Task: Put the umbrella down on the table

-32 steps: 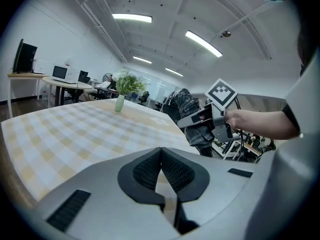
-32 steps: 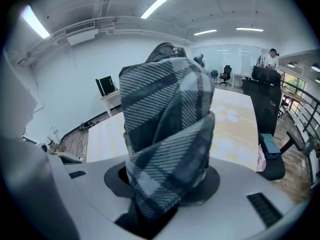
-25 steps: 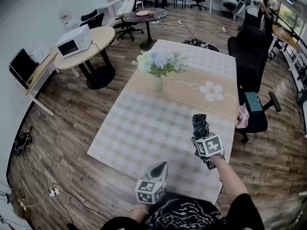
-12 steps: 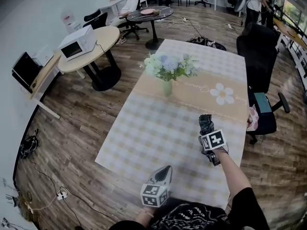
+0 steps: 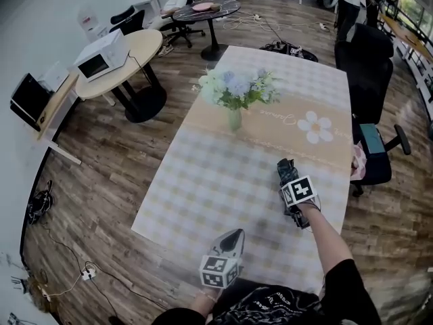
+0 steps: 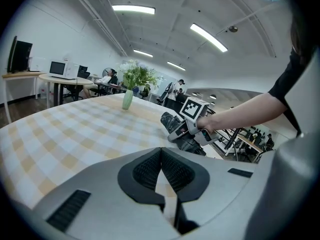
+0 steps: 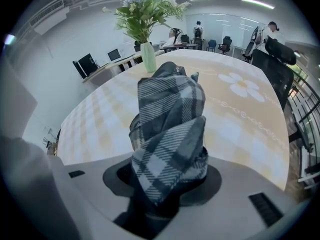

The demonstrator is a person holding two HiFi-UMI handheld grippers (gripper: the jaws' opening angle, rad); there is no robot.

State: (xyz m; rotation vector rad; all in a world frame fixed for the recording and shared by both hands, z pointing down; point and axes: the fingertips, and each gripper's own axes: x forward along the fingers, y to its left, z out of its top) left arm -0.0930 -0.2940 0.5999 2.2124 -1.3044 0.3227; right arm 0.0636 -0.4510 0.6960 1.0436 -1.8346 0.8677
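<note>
A folded umbrella (image 5: 285,170) in dark grey plaid fabric stands nearly upright between the jaws of my right gripper (image 5: 289,183), low over the right part of the checked table (image 5: 203,181). In the right gripper view the umbrella (image 7: 170,129) fills the gap of my right gripper (image 7: 167,184); the jaws are opening, and the pads still press on it. My left gripper (image 5: 232,237) hovers over the table's near edge, shut with nothing in it. The left gripper view shows its pads (image 6: 150,166) meeting, with the umbrella (image 6: 172,124) ahead on the right.
A vase of flowers (image 5: 235,93) stands mid-table, beyond both grippers. A black office chair (image 5: 369,66) is at the table's right side. A round table with a microwave (image 5: 101,56) is at the far left. People sit and stand at the room's far end.
My right gripper has sunk toward the table with the umbrella, tipping more steeply down. The left gripper has drifted slightly forward over the near edge.
</note>
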